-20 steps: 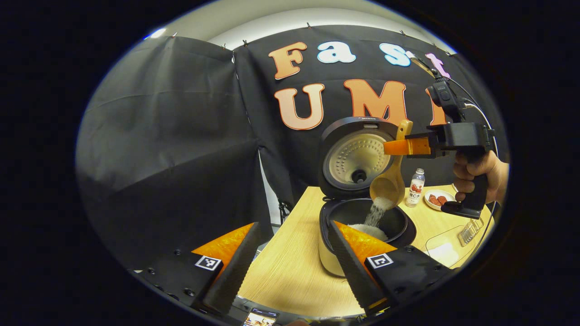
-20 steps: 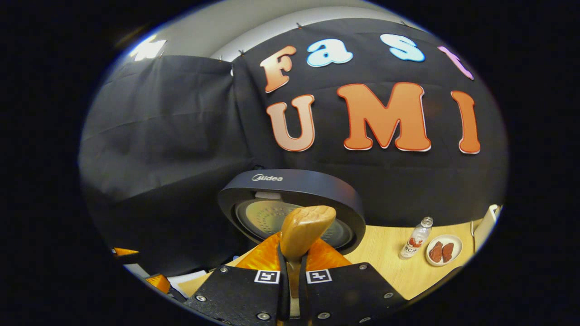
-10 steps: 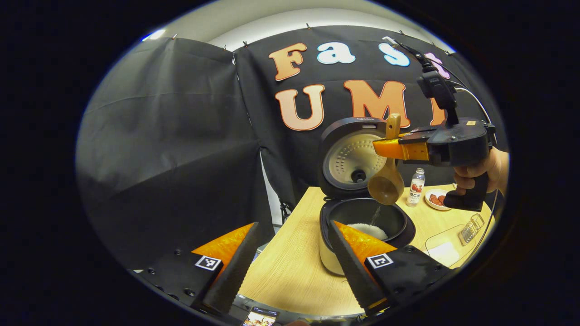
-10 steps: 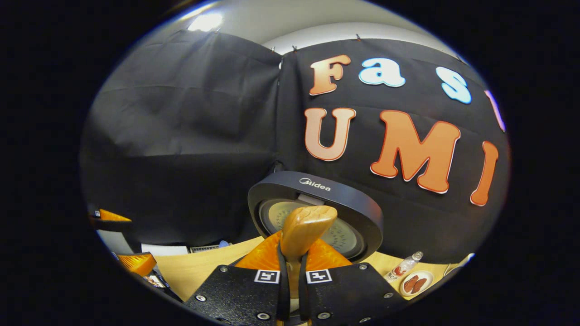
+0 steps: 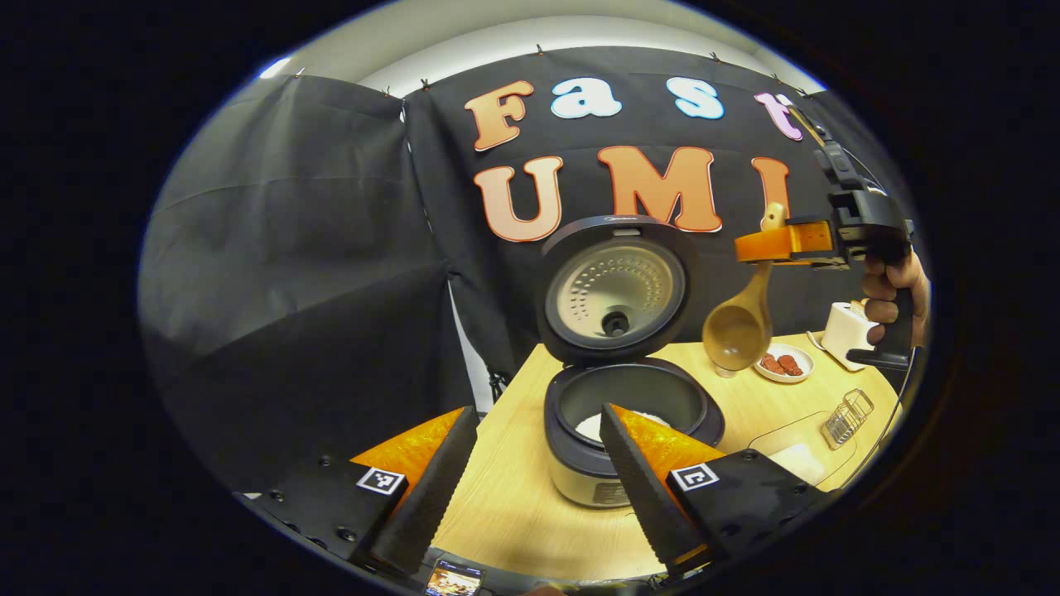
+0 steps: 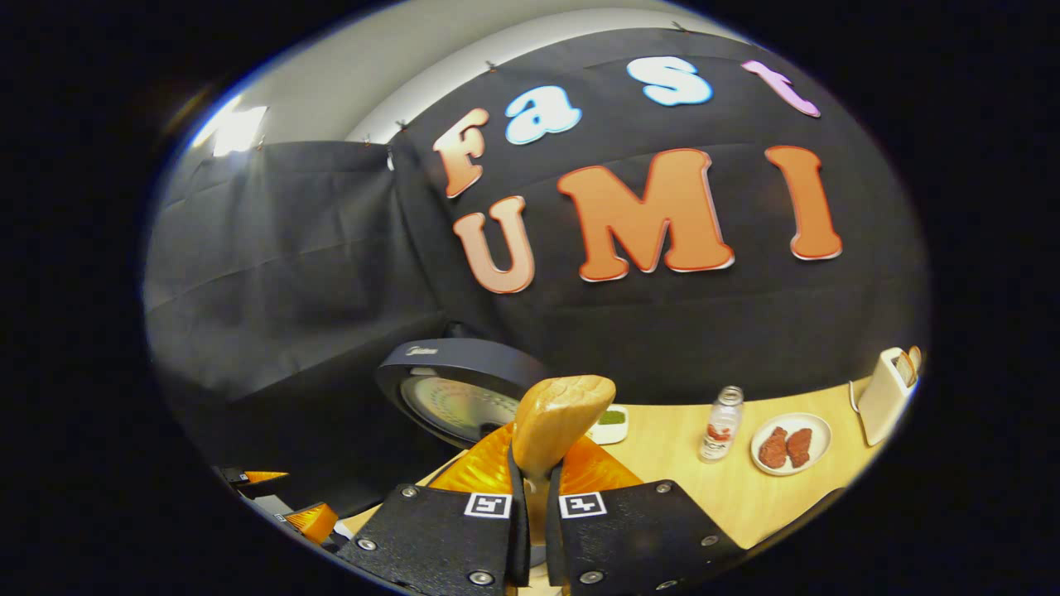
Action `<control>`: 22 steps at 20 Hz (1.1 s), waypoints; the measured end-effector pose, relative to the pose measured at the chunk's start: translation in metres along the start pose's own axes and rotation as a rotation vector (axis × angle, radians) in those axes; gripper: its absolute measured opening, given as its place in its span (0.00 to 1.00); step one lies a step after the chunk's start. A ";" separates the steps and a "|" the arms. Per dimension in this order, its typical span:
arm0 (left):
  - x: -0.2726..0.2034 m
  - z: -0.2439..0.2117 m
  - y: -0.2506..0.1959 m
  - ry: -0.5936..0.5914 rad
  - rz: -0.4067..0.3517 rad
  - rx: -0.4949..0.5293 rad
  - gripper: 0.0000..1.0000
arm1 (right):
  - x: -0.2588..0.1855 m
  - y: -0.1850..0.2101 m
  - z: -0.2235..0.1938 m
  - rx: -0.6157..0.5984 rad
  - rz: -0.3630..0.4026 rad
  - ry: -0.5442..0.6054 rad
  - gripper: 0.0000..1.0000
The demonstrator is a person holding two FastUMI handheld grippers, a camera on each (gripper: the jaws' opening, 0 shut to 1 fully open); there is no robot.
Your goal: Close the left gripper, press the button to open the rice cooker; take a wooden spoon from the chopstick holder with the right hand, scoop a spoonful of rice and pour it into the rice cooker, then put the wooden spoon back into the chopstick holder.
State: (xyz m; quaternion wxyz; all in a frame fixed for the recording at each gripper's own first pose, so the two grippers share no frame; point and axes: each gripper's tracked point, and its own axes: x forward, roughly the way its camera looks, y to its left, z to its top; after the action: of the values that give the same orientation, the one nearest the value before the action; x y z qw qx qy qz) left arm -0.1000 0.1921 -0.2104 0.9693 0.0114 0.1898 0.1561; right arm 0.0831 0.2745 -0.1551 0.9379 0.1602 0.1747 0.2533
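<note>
Wooden spoon hangs clamped in right gripper beside open rice cooker; left gripper jaws gape empty.

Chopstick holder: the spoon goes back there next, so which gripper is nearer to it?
Right. The right gripper hangs above the table's right side near the chopstick holder; the left gripper sits farther off, before the rice cooker.

Empty spoon beside open cooker

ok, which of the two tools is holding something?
The right tool: its fingers are clamped on the wooden spoon handle. The left tool is spread open, nothing between its fingers.
</note>
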 end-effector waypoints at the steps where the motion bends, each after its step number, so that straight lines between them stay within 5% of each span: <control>1: 0.000 0.001 -0.007 -0.003 -0.009 0.002 0.95 | -0.013 -0.023 -0.002 0.020 -0.033 0.001 0.07; 13: 0.000 0.012 -0.089 0.009 -0.056 0.016 0.94 | -0.133 -0.229 -0.042 0.161 -0.373 0.021 0.07; 22: -0.025 0.019 -0.108 0.021 0.035 0.012 1.00 | -0.152 -0.310 -0.118 0.199 -0.440 0.142 0.07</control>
State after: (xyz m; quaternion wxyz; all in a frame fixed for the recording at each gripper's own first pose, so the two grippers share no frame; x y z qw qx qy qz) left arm -0.0825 0.0825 -0.1923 0.9642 0.0190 0.2008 0.1721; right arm 0.0415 -0.0354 -0.3424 0.9354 0.1918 0.2950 0.0353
